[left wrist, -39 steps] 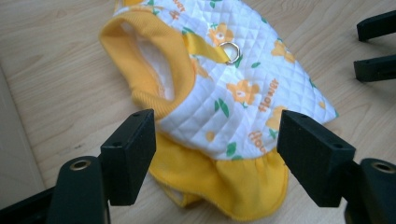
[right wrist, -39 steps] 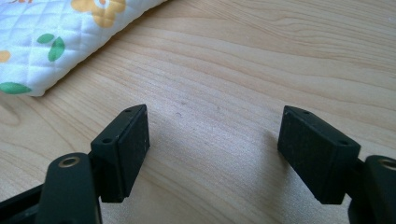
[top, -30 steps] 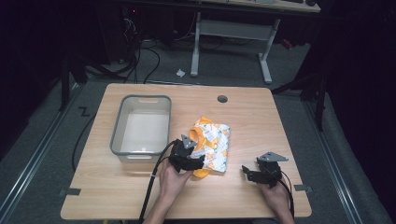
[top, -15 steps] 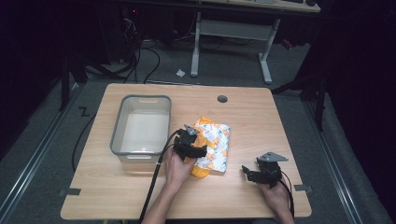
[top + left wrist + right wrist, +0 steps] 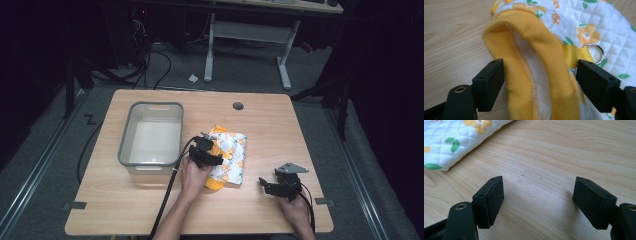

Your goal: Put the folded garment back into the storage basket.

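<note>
Left gripper view: left gripper (image 5: 540,82) fingers spread, straddling garment's (image 5: 564,27) yellow ribbed edge (image 5: 524,50); right gripper (image 5: 539,202) fingers spread over bare table (image 5: 564,152).

The high view is looking forward and down on the whole wooden counter (image 5: 150,210) from above. Each gripper view is looking along its own jaws from very close, low over the counter. All three are showing the quilted floral garment (image 5: 229,159).
</note>
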